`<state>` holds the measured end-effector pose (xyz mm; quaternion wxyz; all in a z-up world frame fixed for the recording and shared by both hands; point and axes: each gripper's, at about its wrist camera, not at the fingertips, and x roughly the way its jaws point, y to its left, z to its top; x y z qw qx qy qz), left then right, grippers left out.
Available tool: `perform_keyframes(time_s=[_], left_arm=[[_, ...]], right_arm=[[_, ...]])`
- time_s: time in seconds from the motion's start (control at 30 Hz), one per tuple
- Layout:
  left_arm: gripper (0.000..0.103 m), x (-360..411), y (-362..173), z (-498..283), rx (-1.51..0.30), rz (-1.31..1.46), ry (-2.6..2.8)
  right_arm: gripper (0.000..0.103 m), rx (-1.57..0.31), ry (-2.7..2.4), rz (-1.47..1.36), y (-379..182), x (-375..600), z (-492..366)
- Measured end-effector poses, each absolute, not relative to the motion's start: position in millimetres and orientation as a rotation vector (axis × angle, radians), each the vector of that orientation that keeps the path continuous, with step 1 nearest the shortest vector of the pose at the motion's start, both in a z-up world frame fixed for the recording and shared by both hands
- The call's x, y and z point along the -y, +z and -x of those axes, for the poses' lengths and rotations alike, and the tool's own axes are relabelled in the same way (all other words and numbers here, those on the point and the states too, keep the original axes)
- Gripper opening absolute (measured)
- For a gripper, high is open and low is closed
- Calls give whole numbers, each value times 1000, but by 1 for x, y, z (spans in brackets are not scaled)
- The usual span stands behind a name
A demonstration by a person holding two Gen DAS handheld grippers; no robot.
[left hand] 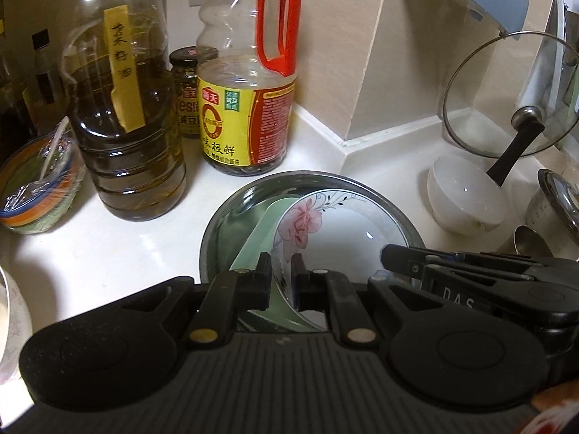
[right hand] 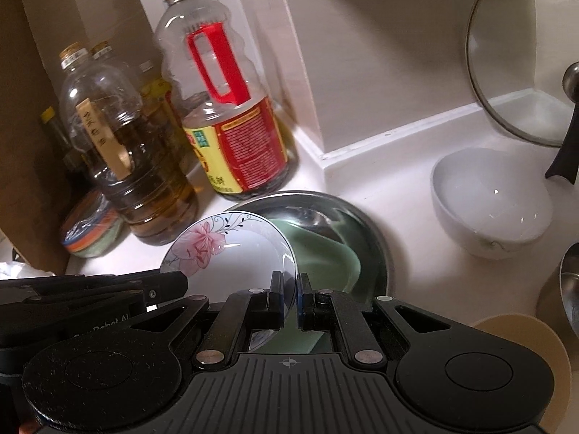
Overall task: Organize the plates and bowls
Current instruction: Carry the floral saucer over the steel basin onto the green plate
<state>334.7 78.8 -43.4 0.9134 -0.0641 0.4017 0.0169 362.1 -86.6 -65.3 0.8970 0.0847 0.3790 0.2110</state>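
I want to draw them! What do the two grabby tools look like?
Both are black. The left tool and right tool each have two slim fingers on hinged bars with silver pins, round black discs on either side, and a grey ribbed plate in the middle. The right one has bluish pads and a small crosshair mark. White lettering shows on their sides.

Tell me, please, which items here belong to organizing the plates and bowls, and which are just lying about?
Job: floral plate, clamped by both the left gripper and right gripper; green plate; steel basin; white bowl.

Lying about: oil bottle, soy sauce bottle, glass lid, wrapped bowl.
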Motion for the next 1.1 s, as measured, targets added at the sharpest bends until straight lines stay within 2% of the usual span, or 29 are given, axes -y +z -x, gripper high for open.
perform_keyframes(time_s=[1.1], left_arm=[[9, -83, -87, -374, -945, 147, 46]], right_arm=[[6, -892, 421, -151, -104, 81, -401]])
